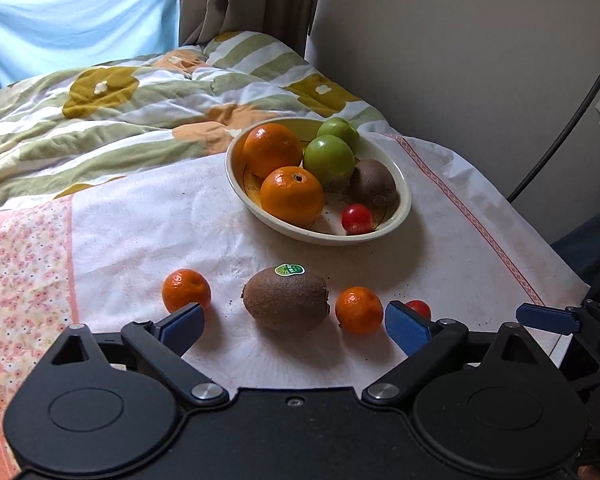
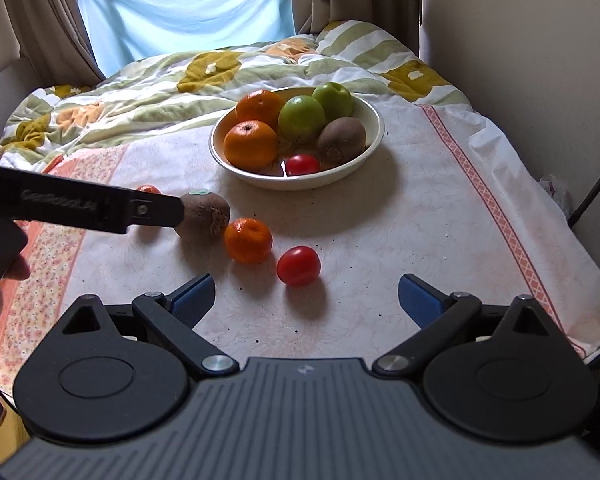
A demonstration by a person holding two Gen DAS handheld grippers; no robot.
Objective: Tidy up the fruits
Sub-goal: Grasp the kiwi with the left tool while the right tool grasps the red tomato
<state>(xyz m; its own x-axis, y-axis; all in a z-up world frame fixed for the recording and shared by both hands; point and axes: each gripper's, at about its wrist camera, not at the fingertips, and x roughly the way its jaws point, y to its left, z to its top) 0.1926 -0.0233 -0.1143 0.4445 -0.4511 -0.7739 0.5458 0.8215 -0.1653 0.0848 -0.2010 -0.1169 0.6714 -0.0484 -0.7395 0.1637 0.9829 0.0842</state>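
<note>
A cream bowl (image 1: pixel 404 204) (image 2: pixel 370 116) holds two oranges, two green apples, a kiwi and a red tomato. On the white cloth lie a kiwi with a green sticker (image 1: pixel 286 298) (image 2: pixel 204 216), two mandarins (image 1: pixel 186 290) (image 1: pixel 358 309) (image 2: pixel 248 240) and a red tomato (image 1: pixel 419 308) (image 2: pixel 299 265). My left gripper (image 1: pixel 296 326) is open, its fingers either side of the loose kiwi and just short of it. My right gripper (image 2: pixel 306 296) is open and empty, just short of the loose tomato.
A flowered quilt (image 1: pixel 120 112) lies behind the cloth. A wall (image 1: pixel 460 40) stands at right, with a black cable (image 1: pixel 560 128). The table's right edge drops off near the right gripper (image 1: pixel 556 320). Curtains and a blue sheet hang at the back.
</note>
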